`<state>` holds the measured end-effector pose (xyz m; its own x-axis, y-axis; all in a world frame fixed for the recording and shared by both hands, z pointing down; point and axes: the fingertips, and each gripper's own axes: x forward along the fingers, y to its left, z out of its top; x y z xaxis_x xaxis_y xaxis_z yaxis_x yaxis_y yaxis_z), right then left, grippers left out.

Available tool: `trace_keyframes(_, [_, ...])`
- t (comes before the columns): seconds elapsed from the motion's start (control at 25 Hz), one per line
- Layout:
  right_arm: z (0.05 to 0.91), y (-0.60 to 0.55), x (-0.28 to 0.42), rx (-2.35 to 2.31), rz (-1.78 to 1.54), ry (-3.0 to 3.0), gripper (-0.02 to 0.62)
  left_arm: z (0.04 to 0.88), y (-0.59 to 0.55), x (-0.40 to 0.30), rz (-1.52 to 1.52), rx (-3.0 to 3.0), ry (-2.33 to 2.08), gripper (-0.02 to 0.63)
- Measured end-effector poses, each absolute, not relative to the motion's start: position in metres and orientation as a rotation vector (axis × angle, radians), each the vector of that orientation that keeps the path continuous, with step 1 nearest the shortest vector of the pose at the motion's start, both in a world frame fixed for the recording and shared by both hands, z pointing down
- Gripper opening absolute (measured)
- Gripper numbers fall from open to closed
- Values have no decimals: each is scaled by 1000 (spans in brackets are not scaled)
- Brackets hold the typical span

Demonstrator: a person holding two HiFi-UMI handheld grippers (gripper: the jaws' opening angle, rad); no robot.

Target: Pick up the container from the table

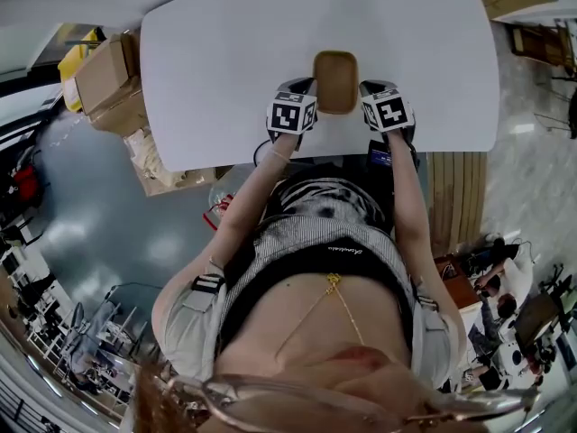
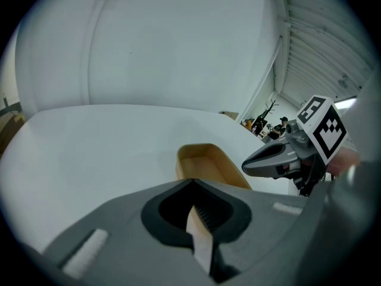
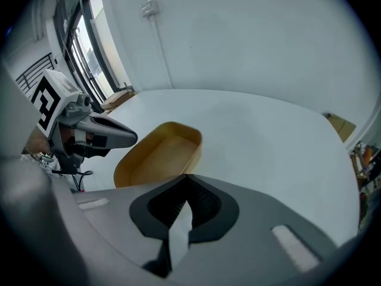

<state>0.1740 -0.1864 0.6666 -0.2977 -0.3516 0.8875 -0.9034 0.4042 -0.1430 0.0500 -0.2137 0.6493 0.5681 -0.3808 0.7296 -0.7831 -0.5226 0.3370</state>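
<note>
"Well, start big: where does everything sit?"

"White table (image 1: 225,61), with the tan container (image 1: 335,81) at its near edge, right in front of the person. Its long axis runs straight away from them."

"And the grippers?"

"One on each long side, so the container lies between them. The left gripper (image 2: 193,186) is at the left wall and the right gripper (image 3: 187,180) at the right wall. Both are at the near end, neither nearer than the other."

"Jaws?"

"Closed on both. Each pair pinches a thin pale strip, which I take to be the container's side wall (in either gripper view the wall runs straight in under the tips)."

"Is it off the table?"

"I cannot tell; no gap shows under it."

"So what does the lift turn on?"

"That symmetry, I'd judge. With both grips at the near end, the far end reaches out beyond them. The two hands need to rise together and level, or the container may tip away."
</note>
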Motion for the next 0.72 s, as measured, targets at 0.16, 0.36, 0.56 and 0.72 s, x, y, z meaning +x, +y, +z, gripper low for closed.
trace_keyframes(0.16, [669,-183,172,1054,871,-1882,26,648,-212,50,780,2143,-923,0])
trace_keyframes(0.36, [667,-181,174,1054,883,-1908,26,650,-208,48,779,2135,-920,0])
trace_keyframes(0.56, [667,-176,176,1057,885,-1915,28,649,-203,47,764,2132,-921,0])
trace_keyframes(0.72, [668,-172,178,1065,890,-1913,28,649,-199,46,760,2129,-920,0])
